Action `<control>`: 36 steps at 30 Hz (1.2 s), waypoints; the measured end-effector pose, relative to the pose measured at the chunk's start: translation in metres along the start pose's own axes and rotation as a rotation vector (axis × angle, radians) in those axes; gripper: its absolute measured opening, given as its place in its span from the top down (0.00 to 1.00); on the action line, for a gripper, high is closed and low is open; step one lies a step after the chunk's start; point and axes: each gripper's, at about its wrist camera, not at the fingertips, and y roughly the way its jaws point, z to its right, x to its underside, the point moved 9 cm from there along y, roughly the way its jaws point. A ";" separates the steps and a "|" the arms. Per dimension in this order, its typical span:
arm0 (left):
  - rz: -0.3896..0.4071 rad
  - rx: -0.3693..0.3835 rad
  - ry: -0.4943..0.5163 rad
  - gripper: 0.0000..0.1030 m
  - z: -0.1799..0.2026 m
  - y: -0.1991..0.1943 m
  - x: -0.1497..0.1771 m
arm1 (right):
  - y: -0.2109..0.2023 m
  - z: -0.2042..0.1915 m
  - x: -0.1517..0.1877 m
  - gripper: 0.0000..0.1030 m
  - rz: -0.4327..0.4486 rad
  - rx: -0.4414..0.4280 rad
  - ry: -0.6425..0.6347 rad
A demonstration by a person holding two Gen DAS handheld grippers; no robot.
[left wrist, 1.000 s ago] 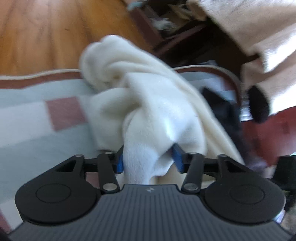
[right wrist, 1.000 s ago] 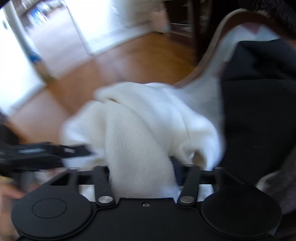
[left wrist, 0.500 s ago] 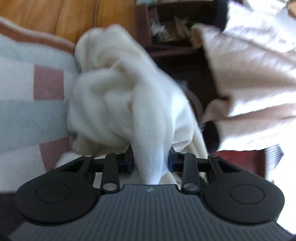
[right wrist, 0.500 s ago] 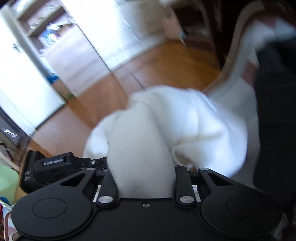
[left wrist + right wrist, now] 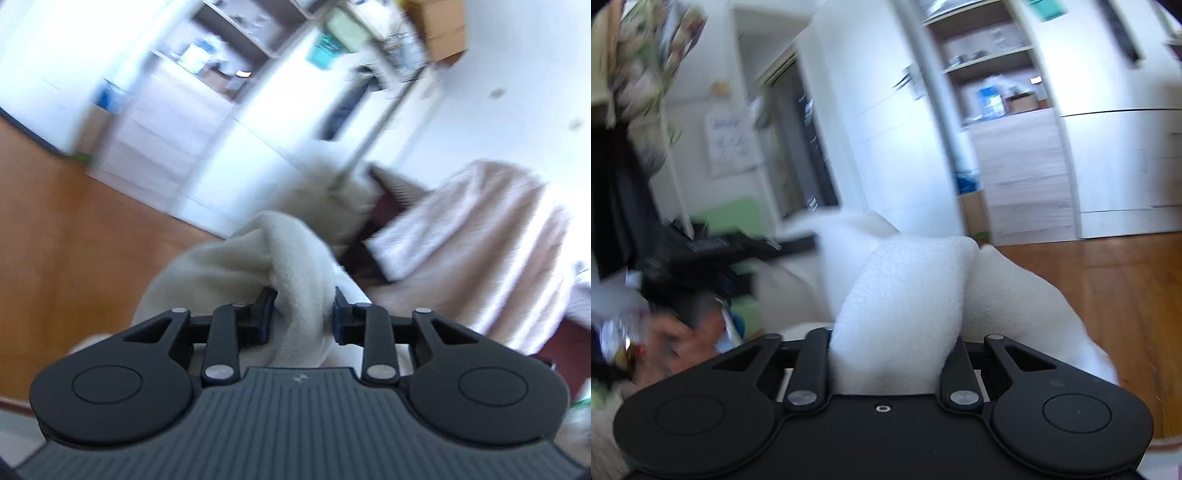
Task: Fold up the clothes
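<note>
Wood floor (image 5: 74, 236) as landmark. White cabinets (image 5: 1119, 147) stand at its far edge; open shelves (image 5: 990, 55) above it hold a blue-and-white container (image 5: 990, 98), blurred. Cardboard box (image 5: 443, 29) high above floor, on top. Pinkish cloth (image 5: 480, 251) draped over dark furniture, right of floor. Paper sheet (image 5: 731, 142) on wall, left of cabinets.

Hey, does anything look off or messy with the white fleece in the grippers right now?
Nothing damaged or spilled. The white fleece garment is bunched in a twisted wad rather than spread flat, pinched by the left gripper, whose jaws are easing open, and by the right gripper. Motion blur hides finer detail.
</note>
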 end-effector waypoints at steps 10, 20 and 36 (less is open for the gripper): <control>-0.323 -0.598 -0.397 0.47 -0.231 -0.005 0.153 | 0.100 0.075 0.183 0.37 -0.525 0.429 0.121; -0.283 -0.569 -0.380 0.42 -0.260 -0.009 0.148 | 0.083 0.058 0.233 0.36 -0.604 0.326 0.166; -0.474 -0.454 -0.280 0.33 -0.229 0.043 0.190 | 0.125 0.105 0.282 0.64 -0.650 0.336 0.248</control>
